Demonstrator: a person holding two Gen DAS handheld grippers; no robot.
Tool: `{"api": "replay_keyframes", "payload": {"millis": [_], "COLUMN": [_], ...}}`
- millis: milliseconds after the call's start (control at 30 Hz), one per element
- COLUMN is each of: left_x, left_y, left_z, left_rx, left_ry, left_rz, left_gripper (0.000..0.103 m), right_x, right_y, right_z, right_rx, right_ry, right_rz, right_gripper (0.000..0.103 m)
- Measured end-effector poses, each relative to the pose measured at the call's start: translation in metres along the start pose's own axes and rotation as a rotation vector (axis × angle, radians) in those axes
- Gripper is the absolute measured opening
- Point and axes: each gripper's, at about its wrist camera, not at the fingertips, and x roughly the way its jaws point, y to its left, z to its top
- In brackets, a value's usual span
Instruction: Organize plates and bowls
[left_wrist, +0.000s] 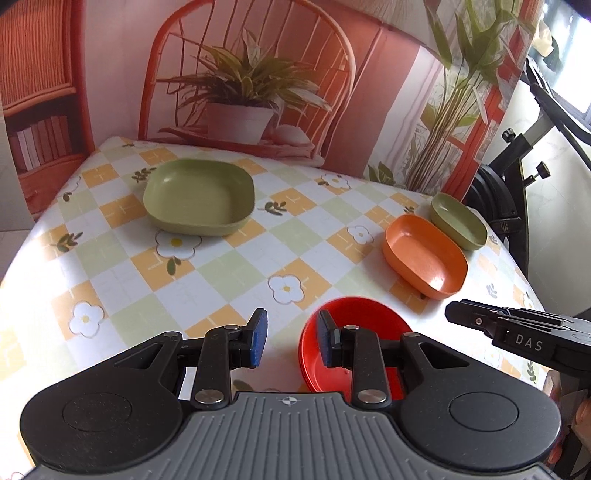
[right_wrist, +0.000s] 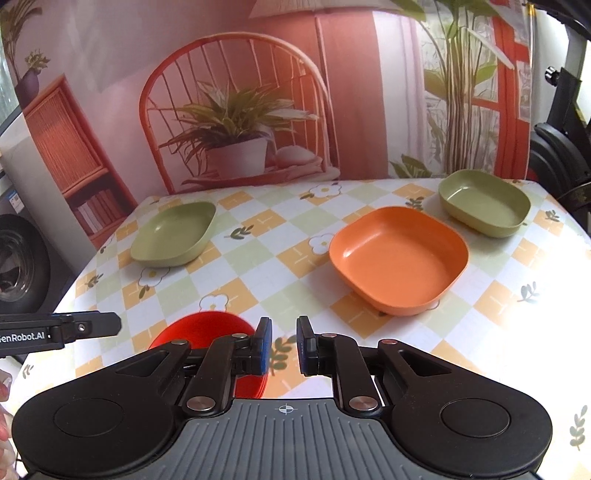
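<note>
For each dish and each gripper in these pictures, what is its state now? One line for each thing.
Large green plate: upright, empty, alone.
Orange plate: upright, empty.
Small green bowl: upright, empty, behind the orange plate.
Red bowl: upright, empty, near edge.
Left gripper: open, holds nothing.
Right gripper: open, holds nothing.

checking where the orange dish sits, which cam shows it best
The right wrist view: the orange dish sits near the middle, whole rim and inside visible, apart from the small green dish behind it. The left wrist view shows it off to the right, foreshortened, overlapping that green dish.
</note>
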Motion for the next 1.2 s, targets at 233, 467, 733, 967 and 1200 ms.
{"api": "replay_keyframes", "payload": {"millis": [233,467,733,967,1200], "left_x": [-0.033,-0.063,-0.083,-0.068,-0.016], "left_y": [0.021,0.051,0.079,0.106,0.131], "left_z": [0.038,0.070,0.097,0.116,0.125], "left_rx": [0.011,0.027,0.083,0.086,0.059], "left_ry": [-0.106,-0.167,-0.213,-0.211,-0.162], "left_rz": [0.037,0.092,0.135,0.140,0.119], "left_gripper": [0.031,0.031,0.031,0.031,0.031], "right_x": [-0.028,-0.038,-0.019,0.014,0.078], "right_y": [-0.020,0.002,0.058,0.112,0.141], "right_z": [0.035,0.048,0.057,0.076,0.097], "right_rx": [0.056,0.056,0.054,0.058,0.126], "right_ry": [-0.110,-0.129,-0.072,-0.049,-0.002], "right_rz": [-0.004,0.035,0.082,0.091,0.089], "right_gripper": [0.014,0.014,0.014,0.015,0.015]}}
